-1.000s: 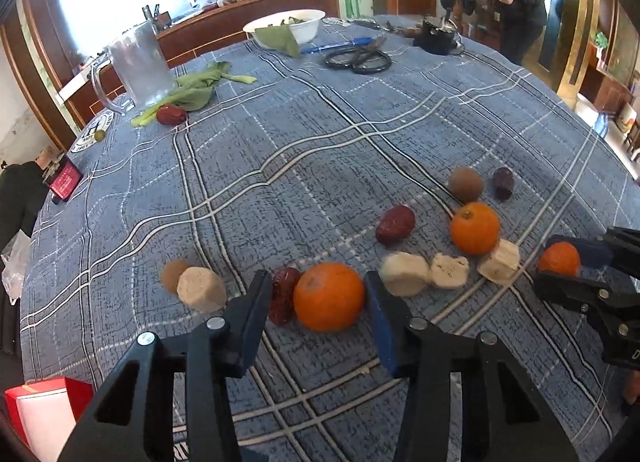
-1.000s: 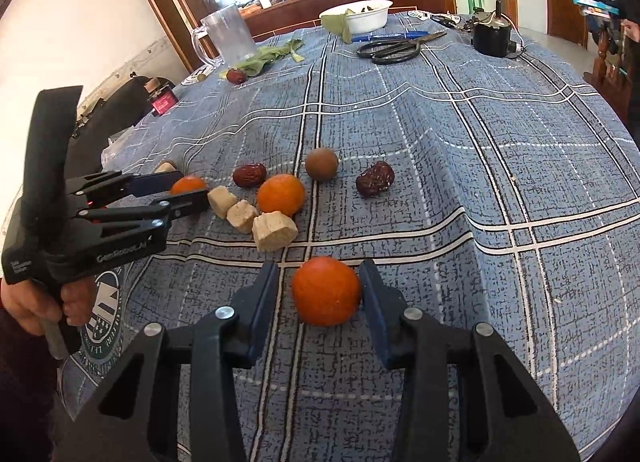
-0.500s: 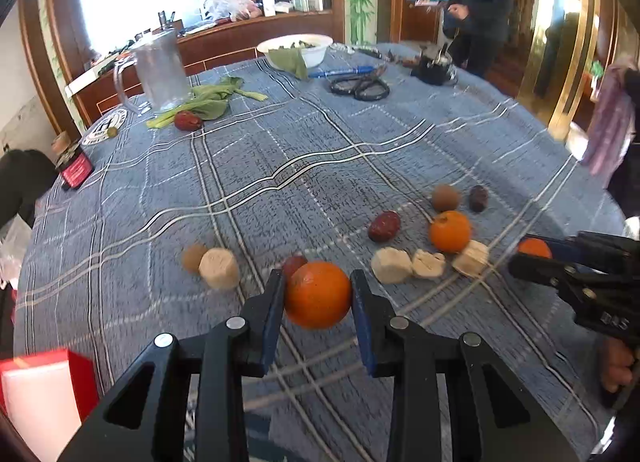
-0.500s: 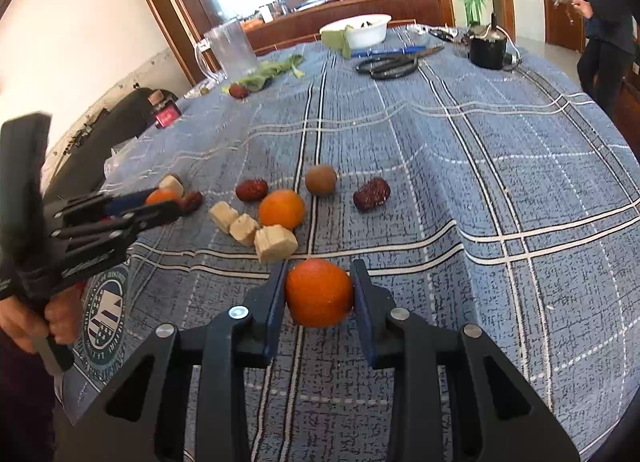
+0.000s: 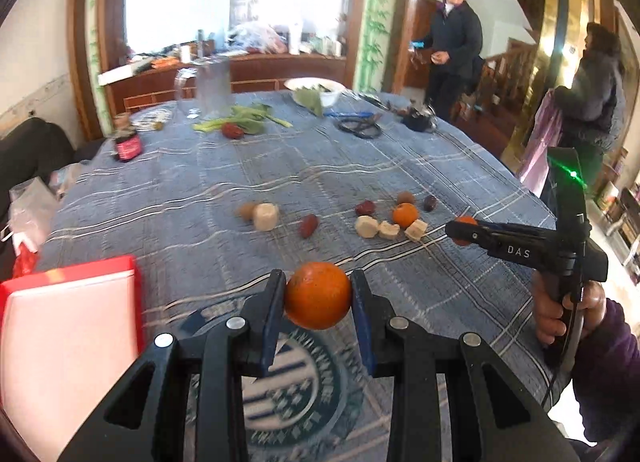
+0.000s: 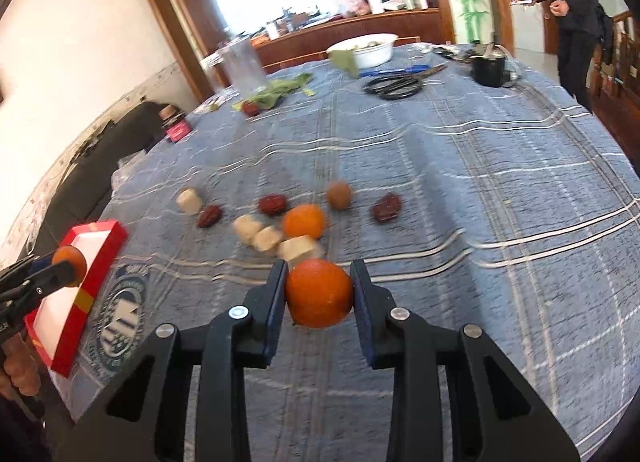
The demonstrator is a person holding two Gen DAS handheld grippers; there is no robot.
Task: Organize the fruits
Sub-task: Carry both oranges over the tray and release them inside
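At the far side of the tabletop (image 6: pixel 500 165), covered with a blue checked cloth, stand a clear plastic jug (image 6: pixel 243 66) and a white bowl (image 6: pixel 366 49). Black scissors (image 6: pixel 396 85) lie beside a blue pen (image 6: pixel 394 70), and a small dark cup (image 6: pixel 489 70) is near them. A person in dark clothes (image 5: pixel 454 49) stands behind the tabletop.
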